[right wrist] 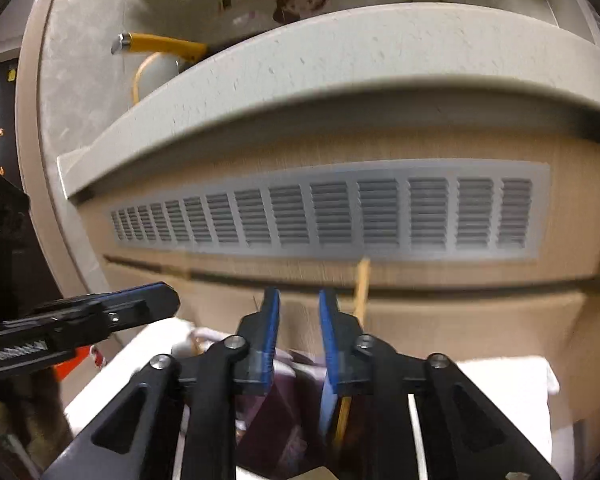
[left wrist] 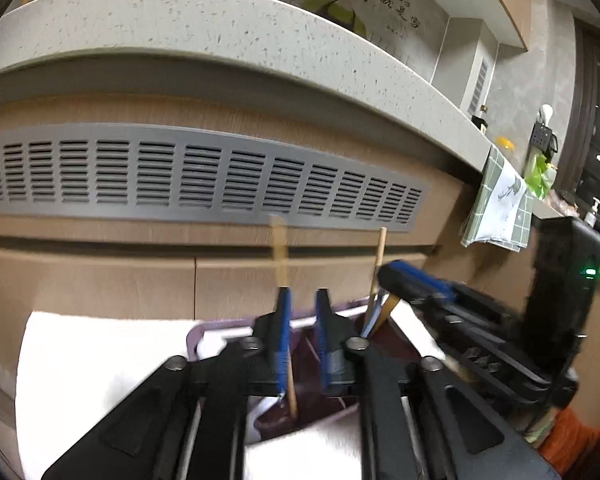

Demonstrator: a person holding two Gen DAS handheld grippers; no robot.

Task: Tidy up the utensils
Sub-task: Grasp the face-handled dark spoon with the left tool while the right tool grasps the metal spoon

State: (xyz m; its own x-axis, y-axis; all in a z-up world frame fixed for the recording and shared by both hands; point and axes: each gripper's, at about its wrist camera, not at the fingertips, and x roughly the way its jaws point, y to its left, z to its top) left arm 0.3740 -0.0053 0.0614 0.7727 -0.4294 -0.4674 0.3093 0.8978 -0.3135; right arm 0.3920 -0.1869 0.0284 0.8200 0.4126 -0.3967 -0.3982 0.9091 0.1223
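Note:
In the left wrist view my left gripper (left wrist: 302,294) hangs over a purple divided tray (left wrist: 196,340) on a white cloth (left wrist: 100,360). Its blue pads stand apart. A wooden chopstick (left wrist: 279,248) leans along the left pad, its lower end down in the tray, and nothing pinches it. To the right, my right gripper (left wrist: 392,274) reaches over the same tray beside a second chopstick (left wrist: 380,256). In the right wrist view my right gripper (right wrist: 300,294) is open above the tray (right wrist: 284,420). A chopstick (right wrist: 362,284) stands against the outer side of its right finger. My left gripper (right wrist: 160,302) shows at the left.
A cabinet front with a long grey vent grille (left wrist: 204,176) rises just behind the tray, under a speckled counter edge (left wrist: 220,32). A green checked towel (left wrist: 500,208) hangs off the counter's right end. An orange object (left wrist: 572,440) lies at the lower right.

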